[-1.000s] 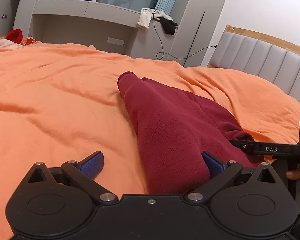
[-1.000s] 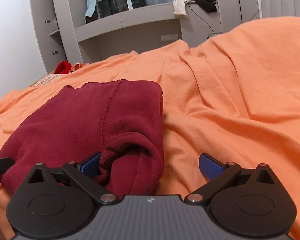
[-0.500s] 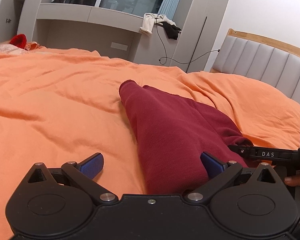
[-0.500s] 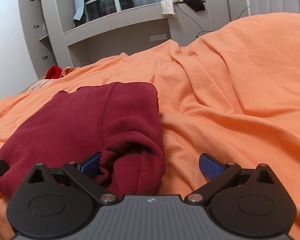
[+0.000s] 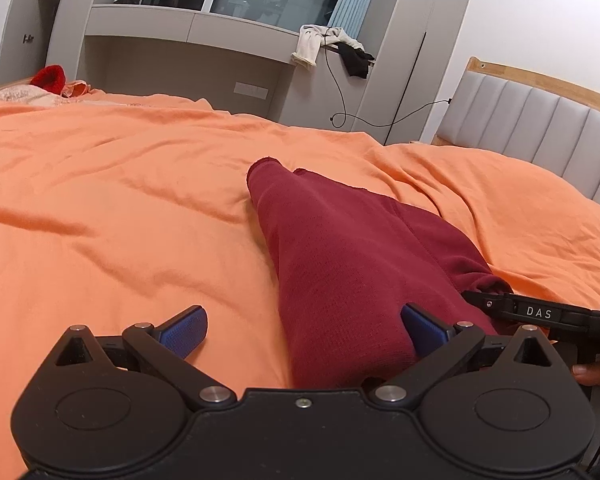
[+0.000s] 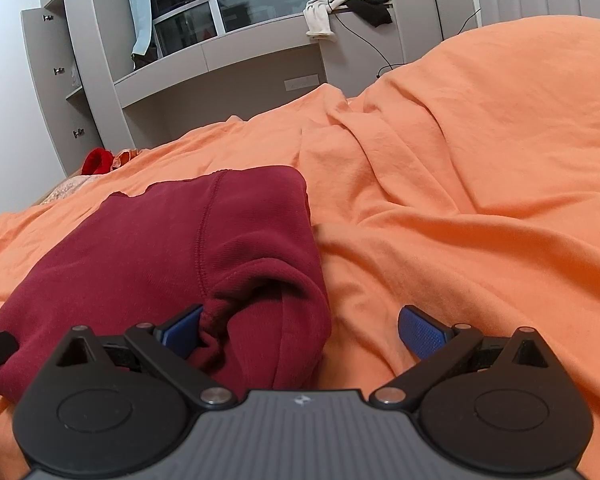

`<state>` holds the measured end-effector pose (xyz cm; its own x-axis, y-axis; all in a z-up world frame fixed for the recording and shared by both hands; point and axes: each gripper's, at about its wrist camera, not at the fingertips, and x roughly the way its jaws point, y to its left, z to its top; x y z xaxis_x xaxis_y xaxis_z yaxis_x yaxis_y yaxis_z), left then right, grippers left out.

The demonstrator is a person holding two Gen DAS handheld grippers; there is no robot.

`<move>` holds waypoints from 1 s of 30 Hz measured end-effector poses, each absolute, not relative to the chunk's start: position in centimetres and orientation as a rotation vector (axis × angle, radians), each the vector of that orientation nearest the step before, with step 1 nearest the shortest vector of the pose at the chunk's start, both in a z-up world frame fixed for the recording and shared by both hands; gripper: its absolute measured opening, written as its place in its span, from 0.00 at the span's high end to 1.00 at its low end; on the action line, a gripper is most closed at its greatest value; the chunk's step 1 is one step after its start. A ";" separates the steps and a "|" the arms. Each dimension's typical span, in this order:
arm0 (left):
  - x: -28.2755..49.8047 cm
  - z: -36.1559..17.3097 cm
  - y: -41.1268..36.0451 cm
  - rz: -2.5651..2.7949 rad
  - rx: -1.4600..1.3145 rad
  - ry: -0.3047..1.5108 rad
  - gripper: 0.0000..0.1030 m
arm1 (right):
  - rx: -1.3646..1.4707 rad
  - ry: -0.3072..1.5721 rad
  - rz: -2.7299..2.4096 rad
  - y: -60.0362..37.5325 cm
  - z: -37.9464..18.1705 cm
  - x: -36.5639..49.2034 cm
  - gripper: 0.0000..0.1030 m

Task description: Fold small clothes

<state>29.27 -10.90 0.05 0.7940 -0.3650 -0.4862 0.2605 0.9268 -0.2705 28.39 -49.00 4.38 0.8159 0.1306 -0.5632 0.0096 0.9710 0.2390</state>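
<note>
A dark red knitted garment (image 5: 348,256) lies folded on the orange bed cover (image 5: 100,208). My left gripper (image 5: 304,330) stands open at the garment's near left corner, its right pad against the cloth and its left pad over bare cover. In the right wrist view the same garment (image 6: 172,240) fills the left half, its rolled near-right corner bulging between the jaws. My right gripper (image 6: 302,330) is open there, left pad touching the cloth, right pad over the cover. The right gripper's black finger (image 5: 540,312) shows at the left view's right edge.
A padded grey headboard (image 5: 540,128) bounds the bed on the right. Grey built-in shelving (image 5: 188,48) with draped clothes and a cable stands beyond the far edge. A bright red item (image 5: 50,78) and pale fabric lie at the far left corner. Part of a hand (image 5: 596,374) shows.
Both grippers have tilted upward a little, so the shelving and window show more. The garment lies as before and both stay open at its near edge.
</note>
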 end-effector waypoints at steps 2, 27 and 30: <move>29.3 -0.1 -10.8 -0.343 -0.200 0.559 0.00 | 0.241 0.617 0.066 -49.0 4.4 28.4 0.00; 29.0 -2.9 -9.1 -0.412 -0.260 0.458 0.00 | 0.360 0.480 0.169 -50.9 6.6 29.4 0.75; 29.0 -3.0 -9.0 -0.414 -0.261 0.456 0.00 | 0.124 0.396 0.170 -47.8 7.5 28.3 0.76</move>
